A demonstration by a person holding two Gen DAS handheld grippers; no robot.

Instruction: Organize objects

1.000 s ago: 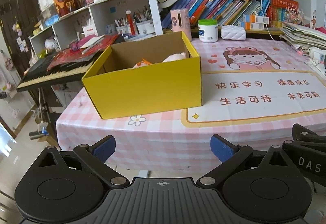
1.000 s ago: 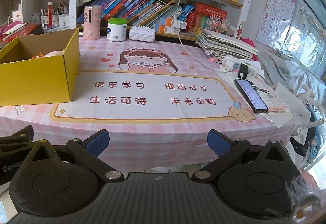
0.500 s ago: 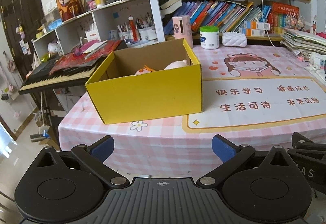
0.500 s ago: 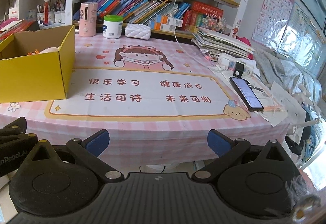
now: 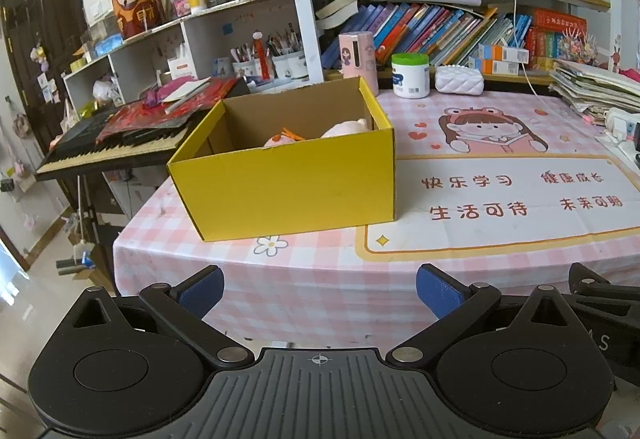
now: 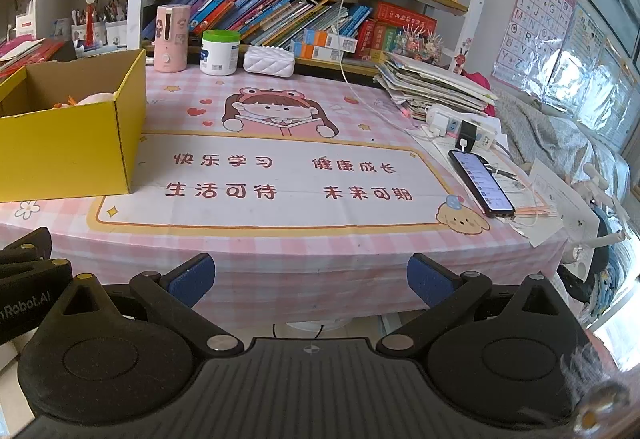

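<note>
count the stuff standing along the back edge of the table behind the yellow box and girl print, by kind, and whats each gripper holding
pink cartoon-print dispenser: 1
white jar with green lid: 1
white quilted pouch: 1
total: 3
left gripper: open, holding 0
right gripper: open, holding 0

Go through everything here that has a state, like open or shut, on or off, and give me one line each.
Yellow box: open at the top, soft toys inside.
Phone: screen lit, lying flat, cable plugged in.
White jar: green lid on, upright.
Left gripper: jaws open, holding nothing.
Right gripper: jaws open, holding nothing.
</note>
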